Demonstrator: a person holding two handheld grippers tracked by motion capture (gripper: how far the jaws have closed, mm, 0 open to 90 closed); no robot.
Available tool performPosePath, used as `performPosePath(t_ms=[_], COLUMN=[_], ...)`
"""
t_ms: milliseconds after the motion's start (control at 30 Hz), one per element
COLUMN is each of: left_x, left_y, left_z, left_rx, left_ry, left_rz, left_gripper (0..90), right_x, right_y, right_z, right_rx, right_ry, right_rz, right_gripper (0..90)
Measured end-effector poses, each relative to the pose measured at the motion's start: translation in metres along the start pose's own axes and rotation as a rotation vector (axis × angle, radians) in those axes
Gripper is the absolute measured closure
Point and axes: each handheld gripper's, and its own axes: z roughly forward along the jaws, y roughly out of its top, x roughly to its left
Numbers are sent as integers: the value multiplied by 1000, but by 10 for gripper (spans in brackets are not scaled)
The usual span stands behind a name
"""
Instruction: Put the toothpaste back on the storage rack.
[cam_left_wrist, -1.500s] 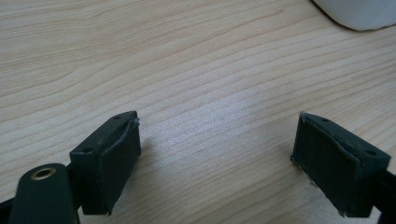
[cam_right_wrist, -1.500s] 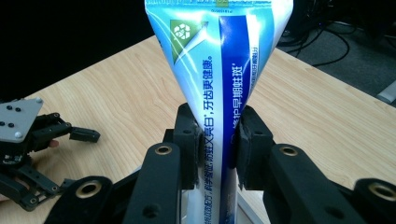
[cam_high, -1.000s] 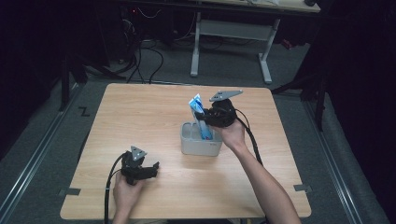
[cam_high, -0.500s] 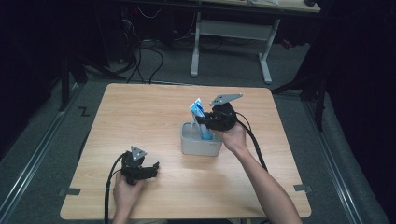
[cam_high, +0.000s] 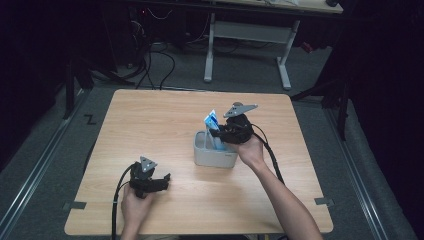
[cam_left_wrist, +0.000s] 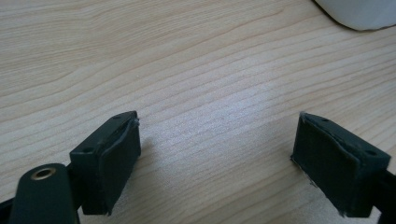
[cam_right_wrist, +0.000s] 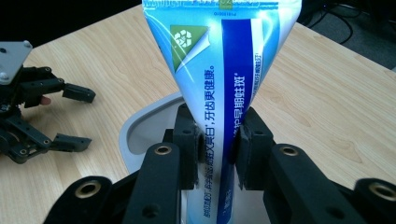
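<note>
Toothpaste is what your right gripper (cam_right_wrist: 215, 154) is clenched on: a blue and white soft plastic tube (cam_right_wrist: 219, 70) printed with Chinese text, pinched across its lower body and standing upright between your pads, its flat crimped end rising beyond your jaws. Directly beneath the jaws sits the pale grey rounded plastic holder (cam_high: 215, 156), with the tube's lower end reaching down into it. Expect a light, squashy, rather slick body that bends under pressure, so grip across the flat faces and squeeze gently. Your left gripper (cam_left_wrist: 217, 154) rests released over the light wooden table (cam_left_wrist: 196, 70), jaws wide, nothing between them.
</note>
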Motion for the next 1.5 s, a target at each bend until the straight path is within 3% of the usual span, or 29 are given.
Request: performPosePath(t_ms=[667,833,967,1100,1500], left_x=[0,0,0,0,0], left_y=[0,0,0,0,0], left_z=[0,0,0,0,0], left_rx=[0,-1,-1,-1,-1], left_ry=[0,0,0,0,0], left_rz=[0,-1,-1,-1,-1], left_gripper=[154,155,155,155,155], right_x=[-4,1,2,0,-6], right_y=[-4,-1,-3,-3,-3], right_z=[9,8,11,8,-13], right_rx=[29,10,29,3,-57], right_ry=[-1,-31,-34,-22,-43], right_rz=[6,-29,-23,-4,19], right_gripper=[711,647,553,516,496])
